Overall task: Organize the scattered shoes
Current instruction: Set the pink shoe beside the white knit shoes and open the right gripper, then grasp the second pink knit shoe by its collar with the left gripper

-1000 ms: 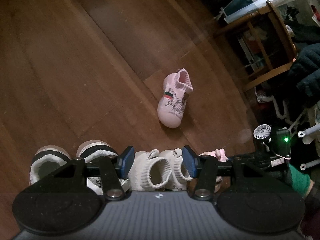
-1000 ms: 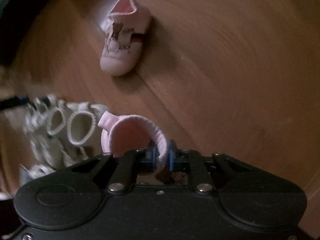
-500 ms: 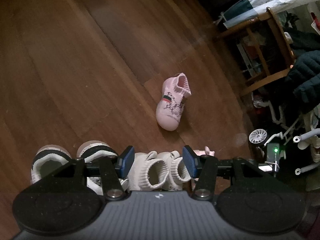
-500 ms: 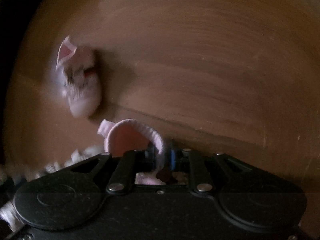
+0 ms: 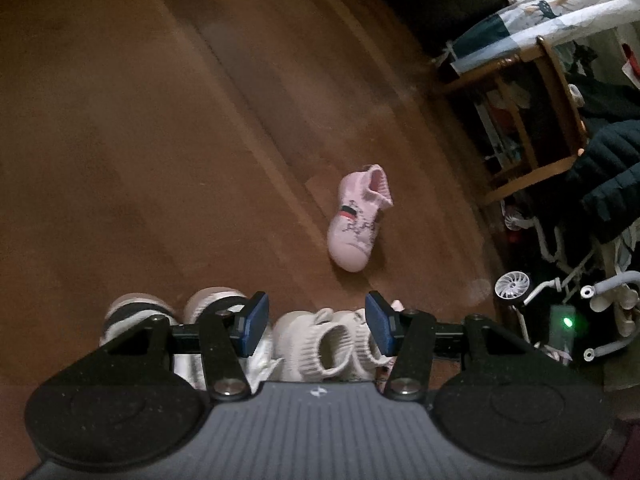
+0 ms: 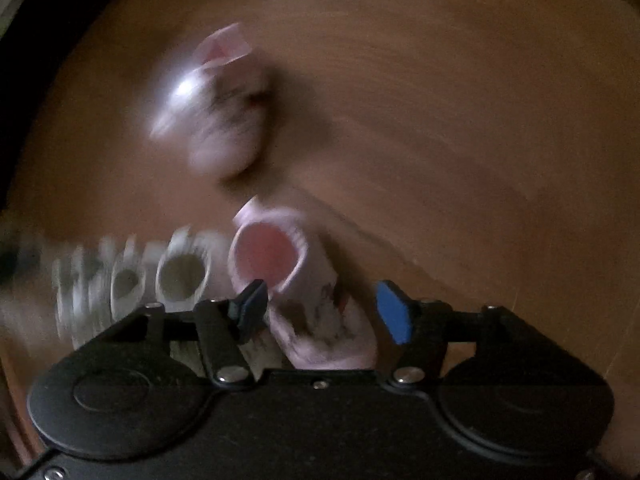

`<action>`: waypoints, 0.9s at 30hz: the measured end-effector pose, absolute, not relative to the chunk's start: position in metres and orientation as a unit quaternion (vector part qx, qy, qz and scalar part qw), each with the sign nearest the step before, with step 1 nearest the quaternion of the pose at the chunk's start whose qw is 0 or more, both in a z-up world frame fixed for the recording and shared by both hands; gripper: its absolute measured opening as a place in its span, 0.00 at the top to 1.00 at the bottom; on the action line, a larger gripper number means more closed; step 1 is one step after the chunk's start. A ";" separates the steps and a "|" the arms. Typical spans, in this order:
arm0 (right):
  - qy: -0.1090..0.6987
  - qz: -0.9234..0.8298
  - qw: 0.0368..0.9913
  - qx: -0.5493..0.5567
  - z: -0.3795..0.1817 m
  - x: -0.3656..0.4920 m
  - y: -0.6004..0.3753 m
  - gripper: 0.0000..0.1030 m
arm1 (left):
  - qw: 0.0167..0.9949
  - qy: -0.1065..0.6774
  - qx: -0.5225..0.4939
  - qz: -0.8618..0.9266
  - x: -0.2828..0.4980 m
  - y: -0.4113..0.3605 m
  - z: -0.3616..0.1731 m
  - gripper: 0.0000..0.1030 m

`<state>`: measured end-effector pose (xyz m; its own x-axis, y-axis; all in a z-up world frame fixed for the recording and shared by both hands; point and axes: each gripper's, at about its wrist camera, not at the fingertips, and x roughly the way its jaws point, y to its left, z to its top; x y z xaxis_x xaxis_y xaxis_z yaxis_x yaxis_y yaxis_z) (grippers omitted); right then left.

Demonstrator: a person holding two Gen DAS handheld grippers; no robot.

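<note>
A pink child's shoe lies alone on the wooden floor, blurred in the right wrist view. Its pink mate stands at the right end of a row, between the open jaws of my right gripper, which no longer pinches it. Left of it stand two white knit shoes and a pair with black collars. My left gripper is open and empty above the white shoes.
A wooden chair with cloth and a dark padded jacket stand at the right. A stroller frame with a white wheel and a green light sits near the row's right end.
My right gripper has opened and let go of the pink shoe's collar; the shoe now stands in the row. The left gripper has pulled back slightly and stays open.
</note>
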<state>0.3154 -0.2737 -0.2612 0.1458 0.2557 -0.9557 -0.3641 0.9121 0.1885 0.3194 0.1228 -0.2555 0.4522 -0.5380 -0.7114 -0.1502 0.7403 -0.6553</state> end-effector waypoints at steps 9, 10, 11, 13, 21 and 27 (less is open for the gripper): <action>0.619 0.239 0.740 -0.113 -0.294 0.289 -0.251 0.43 | 0.780 0.516 -0.318 -0.154 0.319 0.108 -0.257 0.50; 0.624 0.228 0.742 -0.089 -0.296 0.289 -0.254 0.43 | 0.780 0.517 -0.315 -0.155 0.320 0.106 -0.257 0.50; 0.624 0.224 0.744 -0.083 -0.296 0.288 -0.255 0.44 | 0.780 0.518 -0.314 -0.156 0.320 0.105 -0.259 0.50; 0.622 0.221 0.747 -0.076 -0.294 0.287 -0.257 0.45 | 0.779 0.522 -0.311 -0.154 0.323 0.102 -0.263 0.50; 0.640 0.218 0.735 -0.050 -0.288 0.282 -0.270 0.41 | 0.786 0.525 -0.283 -0.161 0.336 0.079 -0.270 0.50; 0.621 0.226 0.750 0.000 -0.251 0.261 -0.294 0.33 | 0.819 0.503 -0.224 -0.161 0.381 0.054 -0.271 0.50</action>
